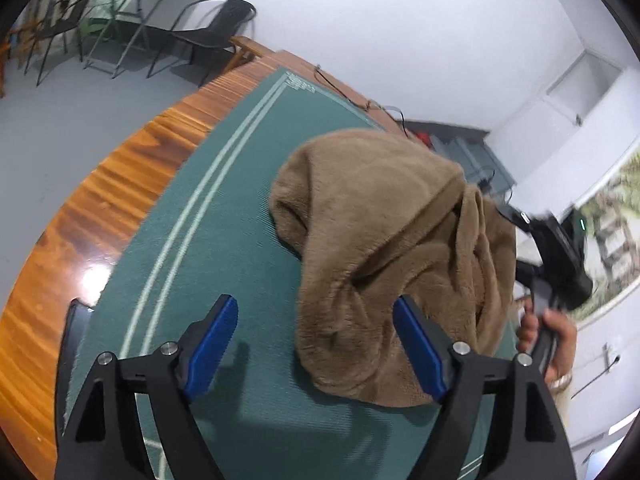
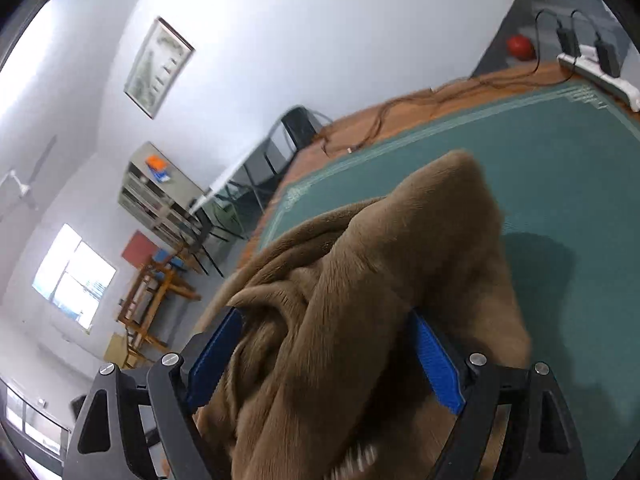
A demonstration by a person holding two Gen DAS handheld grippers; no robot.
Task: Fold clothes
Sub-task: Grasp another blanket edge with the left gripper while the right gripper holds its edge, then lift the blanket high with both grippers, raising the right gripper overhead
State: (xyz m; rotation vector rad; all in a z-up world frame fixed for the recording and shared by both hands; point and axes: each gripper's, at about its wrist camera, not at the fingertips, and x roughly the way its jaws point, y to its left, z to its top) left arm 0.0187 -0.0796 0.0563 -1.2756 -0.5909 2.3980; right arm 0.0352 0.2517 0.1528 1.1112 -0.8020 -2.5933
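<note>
A brown fleece garment (image 1: 384, 248) lies bunched in a heap on a green mat (image 1: 224, 240) that covers a wooden surface (image 1: 120, 184). The left tongs (image 1: 316, 344) are spread wide and grip nothing: the left pad stands over bare mat, and the right pad sits just beside the near edge of the heap. In the left wrist view, a hand (image 1: 548, 340) at the far side of the garment holds the handle of the other tool. The right tongs (image 2: 328, 360) are spread wide too, with thick folds of the garment (image 2: 380, 300) bulging up between the blue pads (image 2: 436, 368); whether the cloth touches the pads I cannot tell, but they do not pinch it. Cables (image 2: 400, 108) trail across the wood beyond the mat
</note>
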